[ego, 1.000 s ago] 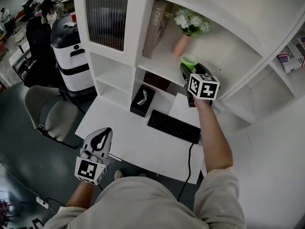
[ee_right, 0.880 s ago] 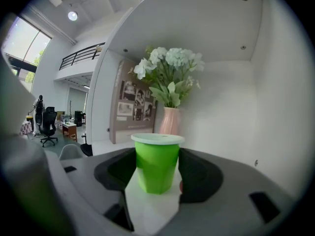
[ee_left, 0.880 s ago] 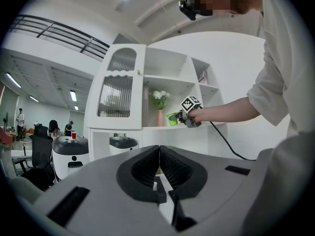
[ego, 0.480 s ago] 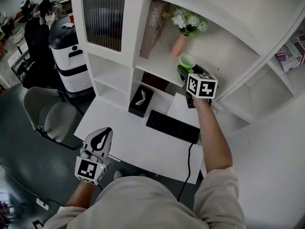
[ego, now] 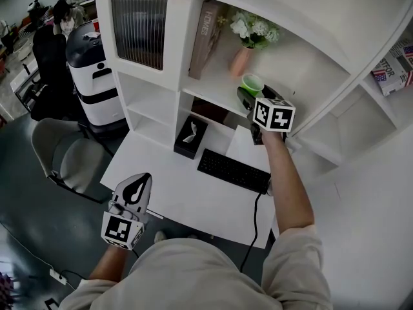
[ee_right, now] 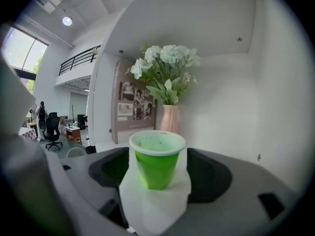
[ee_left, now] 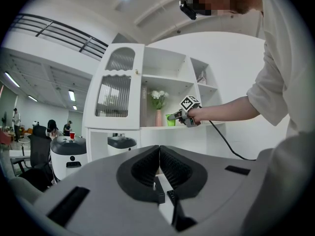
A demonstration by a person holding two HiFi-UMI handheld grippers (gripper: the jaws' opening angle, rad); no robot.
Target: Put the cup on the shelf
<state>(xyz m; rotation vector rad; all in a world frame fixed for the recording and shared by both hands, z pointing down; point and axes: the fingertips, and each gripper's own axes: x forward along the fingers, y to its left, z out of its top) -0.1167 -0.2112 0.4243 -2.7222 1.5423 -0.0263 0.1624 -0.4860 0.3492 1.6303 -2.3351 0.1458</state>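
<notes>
- Cup (ego: 251,82), green, was seen upright on the shelf (ego: 216,89), resting on its base, in the open bay right of the glass door (ego: 137,28).
- Right gripper (ego: 248,93) was held level at the shelf. Its jaws were spread and opening, with the cup between them. In the right gripper view a gap was seen on each side of the cup (ee_right: 156,161), so neither pad was pressing on it.
- Vase (ego: 242,61), pink, with white flowers (ego: 253,30), was noted near the cup at its 11 o'clock in the head view. It stood straight behind the cup in the right gripper view, and no contact was seen.
- Book (ego: 205,37) was leaned at the 9 o'clock end of the same bay.
- Left gripper (ego: 134,191) was held low at 7 o'clock in the head view, off the desk (ego: 187,202) edge. Its jaws were pressed together with nothing between them.
- Keyboard (ego: 233,171) and tissue box (ego: 191,136) lay on the desk below the shelf.
</notes>
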